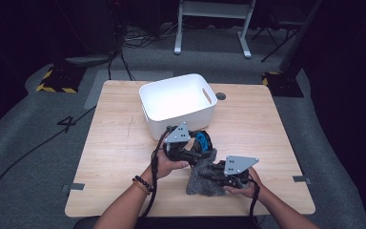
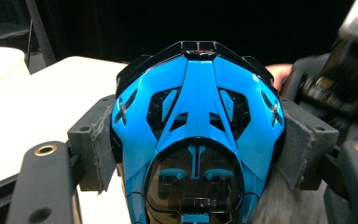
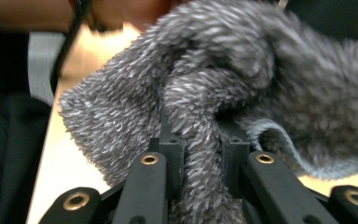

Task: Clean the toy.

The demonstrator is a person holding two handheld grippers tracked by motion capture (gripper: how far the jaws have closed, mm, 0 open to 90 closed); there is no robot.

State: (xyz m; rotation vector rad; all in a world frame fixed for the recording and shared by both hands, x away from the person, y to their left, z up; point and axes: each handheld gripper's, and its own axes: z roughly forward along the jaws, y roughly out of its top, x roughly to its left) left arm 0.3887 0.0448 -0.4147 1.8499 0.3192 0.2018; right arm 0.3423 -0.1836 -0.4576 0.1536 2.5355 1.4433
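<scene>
A glossy blue and black toy helmet (image 2: 198,135) sits clamped between the grey pads (image 2: 95,140) of my left gripper (image 1: 193,148); in the high view the helmet (image 1: 201,140) shows just in front of the white bin. A fluffy grey cloth (image 1: 201,177) lies bunched on the table under both tools. My right gripper (image 1: 212,172) is shut on a fold of that cloth (image 3: 200,126), pinched between its black fingers (image 3: 172,154). The two grippers are close together near the table's front middle.
A white plastic bin (image 1: 150,98) with a handle slot stands at the table's back middle. The wooden table (image 1: 114,143) has bare room at left and right. Cables trail from both grippers. A black round mark (image 1: 220,96) sits beside the bin.
</scene>
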